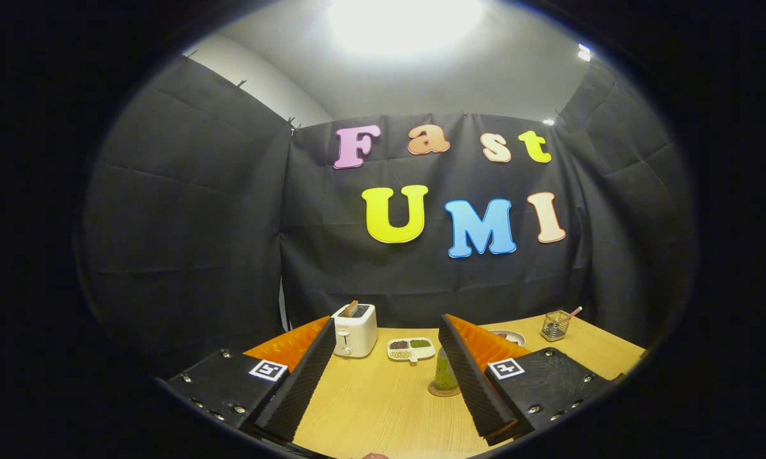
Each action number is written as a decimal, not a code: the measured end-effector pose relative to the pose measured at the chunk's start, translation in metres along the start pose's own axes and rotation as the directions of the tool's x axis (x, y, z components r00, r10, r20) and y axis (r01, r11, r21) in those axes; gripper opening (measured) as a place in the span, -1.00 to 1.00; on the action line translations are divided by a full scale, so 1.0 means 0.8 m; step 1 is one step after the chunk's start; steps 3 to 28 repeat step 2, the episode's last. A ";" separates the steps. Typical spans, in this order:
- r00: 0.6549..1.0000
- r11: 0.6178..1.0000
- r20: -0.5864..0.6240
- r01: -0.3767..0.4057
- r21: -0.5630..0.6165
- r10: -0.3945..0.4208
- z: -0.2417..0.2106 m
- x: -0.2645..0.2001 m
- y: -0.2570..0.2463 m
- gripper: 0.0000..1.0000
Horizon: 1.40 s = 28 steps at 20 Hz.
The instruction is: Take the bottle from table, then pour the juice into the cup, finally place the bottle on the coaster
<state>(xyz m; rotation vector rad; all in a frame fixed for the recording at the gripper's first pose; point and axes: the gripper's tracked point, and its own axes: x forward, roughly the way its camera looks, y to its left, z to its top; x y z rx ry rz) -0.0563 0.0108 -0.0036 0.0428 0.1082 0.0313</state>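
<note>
1. Gripper point(383, 389): two fingers spread wide apart, nothing held between them. They reach forward over the table, one on each side of a bare stretch of tabletop. Each finger mount carries a square printed marker.

2. Table point(383, 408): light wood-grain top, running from between the fingers back to the booth's dark cloth wall.

3. Bottle point(445, 373): greenish, upright, standing on the coaster. It sits just ahead of the right finger and close against that finger's inner side; part of the bottle is hidden behind the finger. Whether the two touch cannot be told.

4. Coaster point(443, 391): round, brownish, flat on the table under the bottle, its rim showing around the bottle's base.

5. Toaster point(354, 329): white, upright, beyond the left finger near the back wall, with something sticking out of its top slot.

6. Divided dish point(411, 348): small and white, with compartments holding dark, green and pale contents, lying between the toaster and the bottle.

7. Plate point(509, 337): small, round, beyond the right finger and partly hidden by it.

8. Clear container point(555, 325): far right of the table, near the wall, with a pinkish stick leaning out of it.
</note>
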 end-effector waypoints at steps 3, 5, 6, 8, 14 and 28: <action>1.000 1.000 0.003 -0.001 0.000 0.001 0.001 -0.004 0.001 0.97; 1.000 1.000 0.003 -0.001 0.000 0.001 0.001 -0.004 0.001 0.97; 1.000 1.000 0.003 -0.001 0.000 0.001 0.001 -0.004 0.001 0.97; 1.000 1.000 0.003 -0.001 0.000 0.001 0.001 -0.004 0.001 0.97; 1.000 1.000 0.003 -0.001 0.000 0.001 0.001 -0.004 0.001 0.97; 1.000 1.000 0.003 -0.001 0.000 0.001 0.001 -0.004 0.001 0.97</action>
